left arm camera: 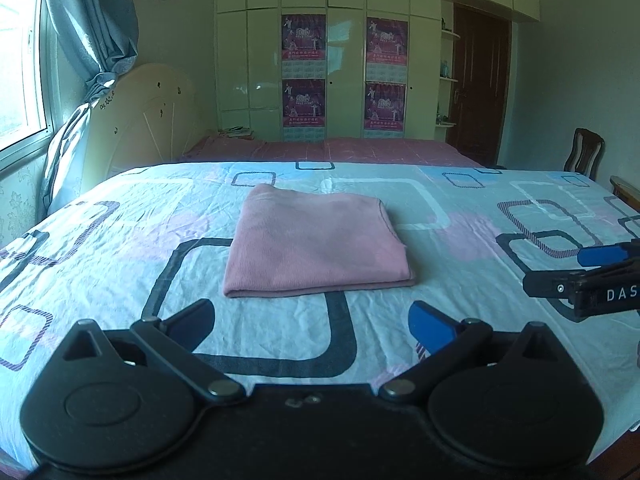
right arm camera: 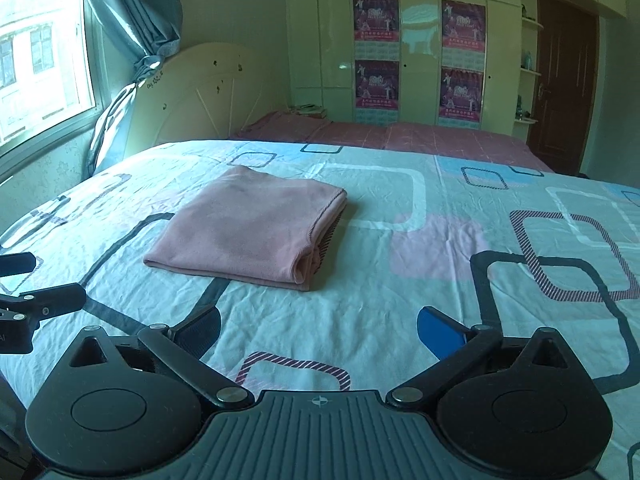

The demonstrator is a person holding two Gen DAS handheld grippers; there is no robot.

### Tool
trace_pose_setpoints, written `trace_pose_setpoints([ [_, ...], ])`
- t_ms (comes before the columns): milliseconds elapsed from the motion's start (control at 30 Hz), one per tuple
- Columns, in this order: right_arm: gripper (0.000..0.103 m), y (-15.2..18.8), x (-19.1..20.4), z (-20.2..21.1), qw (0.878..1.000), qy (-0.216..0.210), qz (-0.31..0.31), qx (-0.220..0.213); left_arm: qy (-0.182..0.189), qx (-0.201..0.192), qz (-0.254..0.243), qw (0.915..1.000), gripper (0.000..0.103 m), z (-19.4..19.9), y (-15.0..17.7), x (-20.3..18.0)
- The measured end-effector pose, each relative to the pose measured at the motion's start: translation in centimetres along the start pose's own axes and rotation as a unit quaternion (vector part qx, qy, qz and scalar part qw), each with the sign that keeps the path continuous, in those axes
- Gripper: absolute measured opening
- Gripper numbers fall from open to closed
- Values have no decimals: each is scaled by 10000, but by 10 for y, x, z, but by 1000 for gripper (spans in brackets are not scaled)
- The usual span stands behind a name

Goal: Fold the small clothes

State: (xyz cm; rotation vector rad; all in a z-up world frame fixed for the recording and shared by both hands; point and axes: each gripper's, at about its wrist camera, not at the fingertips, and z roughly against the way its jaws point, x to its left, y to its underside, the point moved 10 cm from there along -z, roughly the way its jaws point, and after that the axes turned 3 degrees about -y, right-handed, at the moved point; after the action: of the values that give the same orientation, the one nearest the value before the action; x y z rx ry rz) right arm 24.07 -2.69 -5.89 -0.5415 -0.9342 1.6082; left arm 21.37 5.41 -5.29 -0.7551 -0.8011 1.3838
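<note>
A pink garment (left arm camera: 316,242) lies folded into a flat rectangle on the patterned bed sheet (left arm camera: 100,248). It also shows in the right wrist view (right arm camera: 248,226), with its layered fold edges facing right. My left gripper (left arm camera: 312,322) is open and empty, a little short of the garment's near edge. My right gripper (right arm camera: 318,330) is open and empty, to the right of and nearer than the garment. The right gripper also shows at the right edge of the left wrist view (left arm camera: 560,270). The left gripper shows at the left edge of the right wrist view (right arm camera: 56,280).
The sheet covers a wide surface with a pink bed (left arm camera: 332,148) behind it. A cream headboard (left arm camera: 148,116), window and blue curtain (left arm camera: 88,40) stand at the left. White wardrobes with posters (left arm camera: 344,76) line the back wall. A wooden chair (left arm camera: 584,152) is at the right.
</note>
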Motion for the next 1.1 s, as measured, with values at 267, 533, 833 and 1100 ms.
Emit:
trace_pose_setpoints([
  [267,103,20,8,30,10000,30,-20,-46,64,-136,52,9999,102,26,2,-8],
  [533,103,22,5,48,9998,109,-78,-153,143,-267,-17,9995,102,35,2,-15],
  [833,103,18,4,52,9996,157,-90,-214,148,-312,-74,9994,102,36,3,-15],
  [1100,103,18,4,50,9997,135,-81,-208,171,-315,-114,9993,102,35,2,-14],
])
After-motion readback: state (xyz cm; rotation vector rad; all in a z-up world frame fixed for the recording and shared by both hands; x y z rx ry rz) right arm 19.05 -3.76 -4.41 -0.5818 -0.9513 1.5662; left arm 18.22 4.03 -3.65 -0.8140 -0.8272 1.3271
